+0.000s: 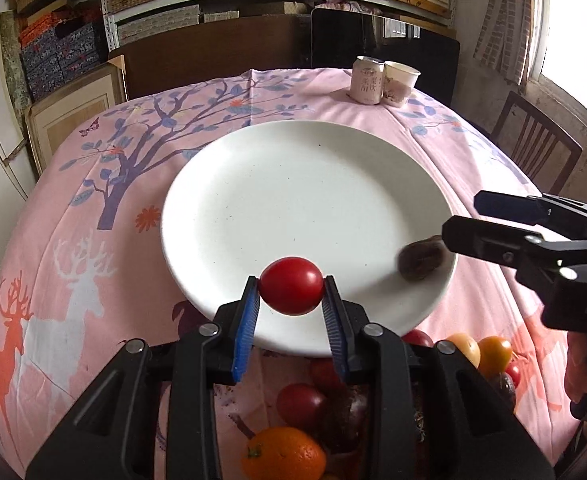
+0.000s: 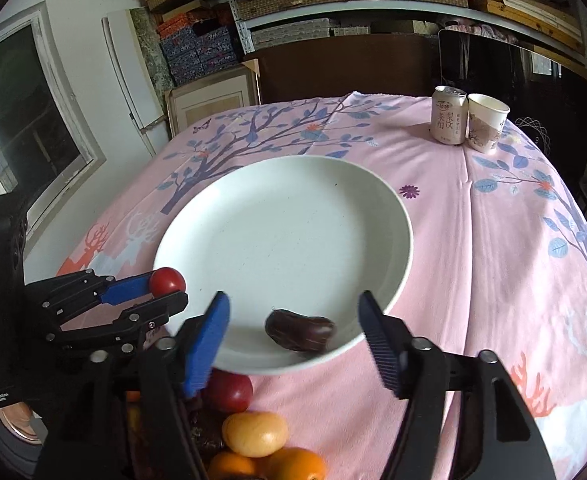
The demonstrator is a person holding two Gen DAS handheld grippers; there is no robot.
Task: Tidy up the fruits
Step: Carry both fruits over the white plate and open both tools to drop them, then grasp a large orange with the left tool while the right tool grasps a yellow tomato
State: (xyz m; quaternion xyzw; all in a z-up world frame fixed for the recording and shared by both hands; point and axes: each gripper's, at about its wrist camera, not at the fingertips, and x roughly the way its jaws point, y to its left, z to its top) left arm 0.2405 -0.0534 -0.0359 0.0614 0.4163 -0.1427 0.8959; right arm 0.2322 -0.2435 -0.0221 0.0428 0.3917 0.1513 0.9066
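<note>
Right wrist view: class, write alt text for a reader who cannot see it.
Open right tongs frame a dark brown fruit lying on the near rim of a white plate on a pink patterned tablecloth. At left, the left tongs hold a red tomato at the plate's edge; more fruit lies in front.

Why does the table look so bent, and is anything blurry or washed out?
Both views: fisheye lens bends the table edges. Left wrist view: the window is blown out white and the date is motion-blurred. Right wrist view: the date looks sharper, the light is even.
</note>
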